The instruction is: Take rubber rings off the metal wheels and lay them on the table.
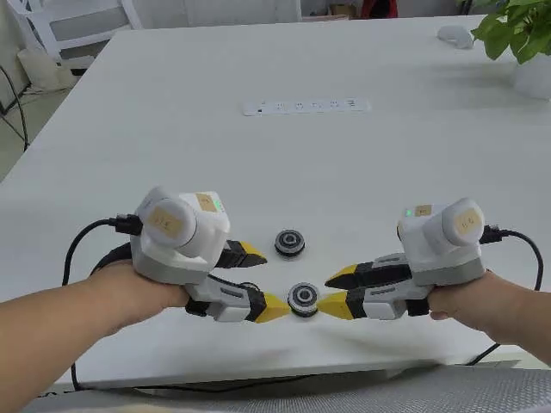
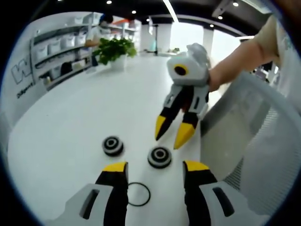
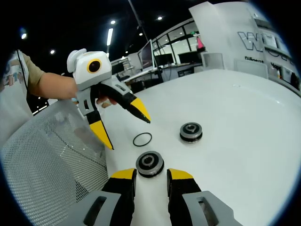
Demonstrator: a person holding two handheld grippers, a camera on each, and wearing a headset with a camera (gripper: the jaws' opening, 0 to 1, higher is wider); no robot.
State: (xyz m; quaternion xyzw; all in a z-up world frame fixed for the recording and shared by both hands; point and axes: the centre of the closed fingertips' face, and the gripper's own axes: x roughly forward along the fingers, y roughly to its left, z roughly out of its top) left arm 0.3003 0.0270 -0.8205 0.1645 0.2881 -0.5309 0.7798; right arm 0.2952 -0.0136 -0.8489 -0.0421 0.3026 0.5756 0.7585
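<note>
Holding left tongs (image 1: 269, 280) spread wide above the white tabletop (image 1: 258, 172), with nothing gripped. Holding right tongs (image 1: 329, 291) parted only a little, likewise empty, tips aimed toward the left pair.

Between the two sets of tips, flat on the tabletop: near wheel (image 1: 303, 298), just beside the lower left tip on one side and the right tips on the other; cannot tell whether touched. A little farther out and apart from it: far wheel (image 1: 290, 243), also flat, near the upper left jaw. Dark outer bands on both wheels.

In the left gripper view, one loose ring (image 2: 149, 193) flat on the tabletop, between the jaws and just short of the near wheel, clear of both wheels. In the right gripper view, same ring beyond the near wheel, under the left tongs.

Farther up the tabletop, a power strip (image 1: 306, 107); at the far right corner, a plant (image 1: 516, 30). By the near edge, a mesh chair back (image 3: 47, 155).
</note>
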